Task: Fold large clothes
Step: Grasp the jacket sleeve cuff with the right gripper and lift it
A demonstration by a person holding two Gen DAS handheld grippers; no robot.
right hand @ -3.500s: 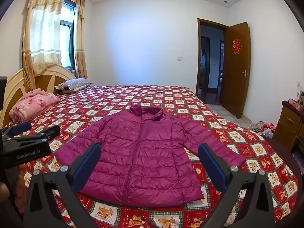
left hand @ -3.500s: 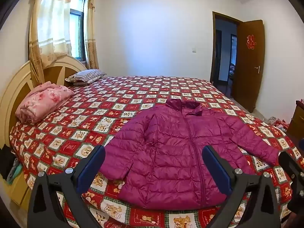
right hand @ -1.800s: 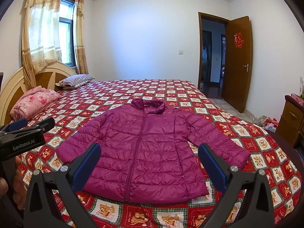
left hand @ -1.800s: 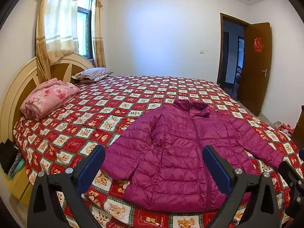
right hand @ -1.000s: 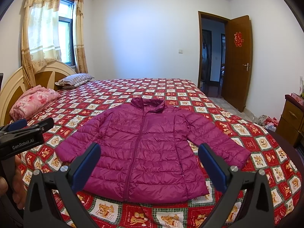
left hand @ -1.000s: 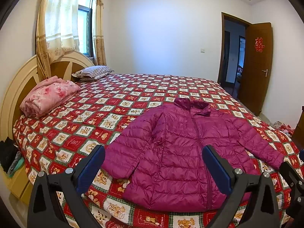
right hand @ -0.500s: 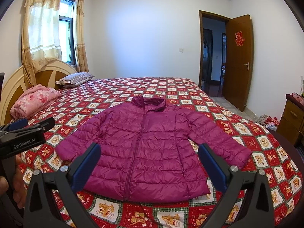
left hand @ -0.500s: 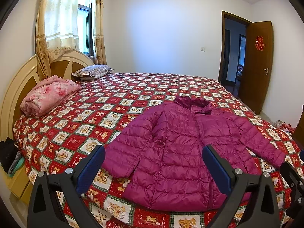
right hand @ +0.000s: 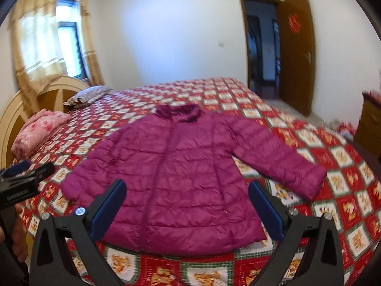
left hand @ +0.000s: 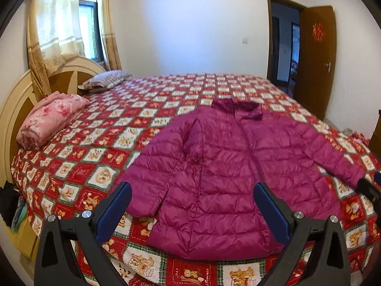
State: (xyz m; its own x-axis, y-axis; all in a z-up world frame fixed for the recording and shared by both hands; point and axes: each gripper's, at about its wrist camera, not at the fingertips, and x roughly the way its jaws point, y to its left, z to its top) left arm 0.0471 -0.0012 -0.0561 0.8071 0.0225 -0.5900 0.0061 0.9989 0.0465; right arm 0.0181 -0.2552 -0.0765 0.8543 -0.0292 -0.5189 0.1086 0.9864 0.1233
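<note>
A magenta quilted puffer jacket [left hand: 238, 166] [right hand: 176, 166] lies flat and zipped on the bed, collar toward the far side, both sleeves spread outward. The near hem sits close to the bed's front edge. My left gripper [left hand: 193, 209] hovers open above the hem, with the left sleeve cuff just past its left finger. My right gripper [right hand: 185, 202] is open too, above the hem near the middle, holding nothing. In the right wrist view the left gripper's body [right hand: 21, 186] shows at the left edge, with a hand under it.
The bed [left hand: 166, 100] carries a red checked cover with bear prints. A folded pink quilt [left hand: 47, 116] and a striped pillow [left hand: 104, 81] lie by the wooden headboard [left hand: 14, 109]. An open door [left hand: 316, 59] is at the right, and a wooden cabinet [right hand: 369, 119] stands near it.
Both grippers have moved closer to the jacket and tipped down toward it. The right wrist view is blurred from motion. The jacket has not moved.
</note>
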